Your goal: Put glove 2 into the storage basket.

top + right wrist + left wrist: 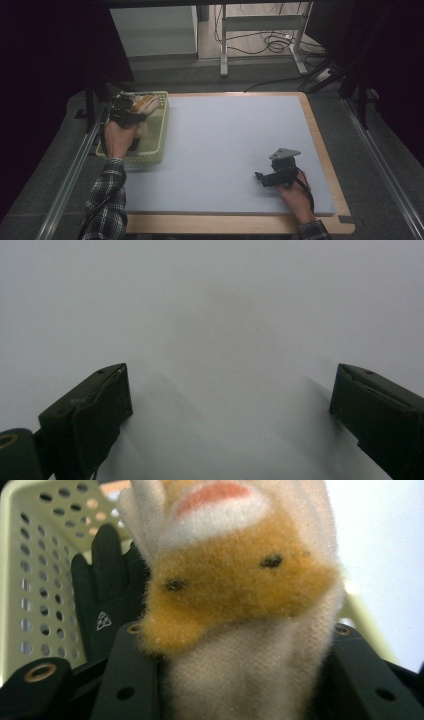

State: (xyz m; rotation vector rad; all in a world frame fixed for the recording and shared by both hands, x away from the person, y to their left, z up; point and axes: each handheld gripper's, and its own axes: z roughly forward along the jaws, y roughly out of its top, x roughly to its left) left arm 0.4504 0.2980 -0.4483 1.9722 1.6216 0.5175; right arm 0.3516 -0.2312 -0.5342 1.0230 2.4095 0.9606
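Holding a plush toy (235,590) pinched between the two black jaws of the left gripper (131,111), over the far end of the pale yellow basket (161,131) at the left edge of the table (320,150). Seen from the high view, hanging above the basket's inside, near its far rim rather than its middle; seen from the left gripper view, orange and white fur squeezed tight between the pads, with a black glove (102,605) already lying against the perforated wall below. Probably about to be dropped in. Risk of letting go too near the rim, so that the soft body catches on the edge and tips out onto the table or off its left side. Risk too of fuzz clinging to the pads: a slow or partial opening could leave the toy dangling from one jaw and dragged back out when the hand lifts away. Worth lowering toward the basket floor and spreading the jaws fully before pulling back. Possible knock of the light plastic basket by the hand or the trailing cable, sliding it closer to the table edge. On the other side, right gripper (260,179) resting on the grey mat (225,150), well apart from the basket, jaws spread wide with nothing between them; little danger there unless swung across carelessly.
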